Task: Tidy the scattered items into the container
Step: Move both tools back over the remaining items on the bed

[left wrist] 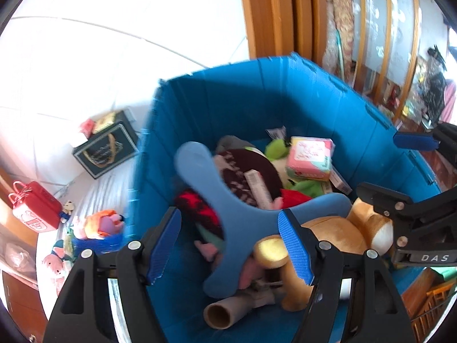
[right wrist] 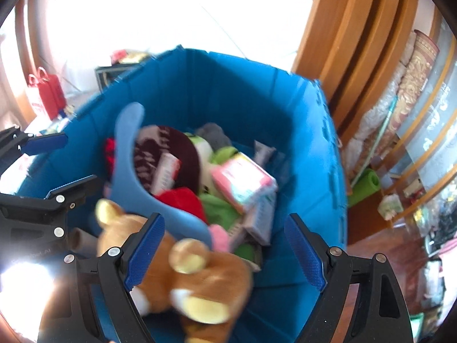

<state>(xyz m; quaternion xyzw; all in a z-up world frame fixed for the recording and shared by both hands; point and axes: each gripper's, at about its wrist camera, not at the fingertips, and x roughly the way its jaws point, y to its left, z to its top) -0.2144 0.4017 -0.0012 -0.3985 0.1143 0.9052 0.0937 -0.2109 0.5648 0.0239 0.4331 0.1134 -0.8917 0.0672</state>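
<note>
- Two hand-held grippers are hovering over the open top of a blue bin, one on each side of it.
- Left hand-held gripper is standing with its jaws spread; a blue boomerang-shaped toy is lying across the gap between them, and no pad seems to be pressing on it.
- Right hand-held gripper is also gaping wide, with a brown teddy bear lying in the bin right under and between its fingers, not pinched.
- Beyond both sets of fingers, the bin is already holding a pink soft cube, a green plush, a dark patterned cloth and a red plush.
- Just below the left fingers, a cardboard tube is lying on the bin's floor.
- Off to the left of the left hand-held gripper, outside the bin, a red case, a dark gift bag and some small dolls are waiting on a white sheet.
</note>
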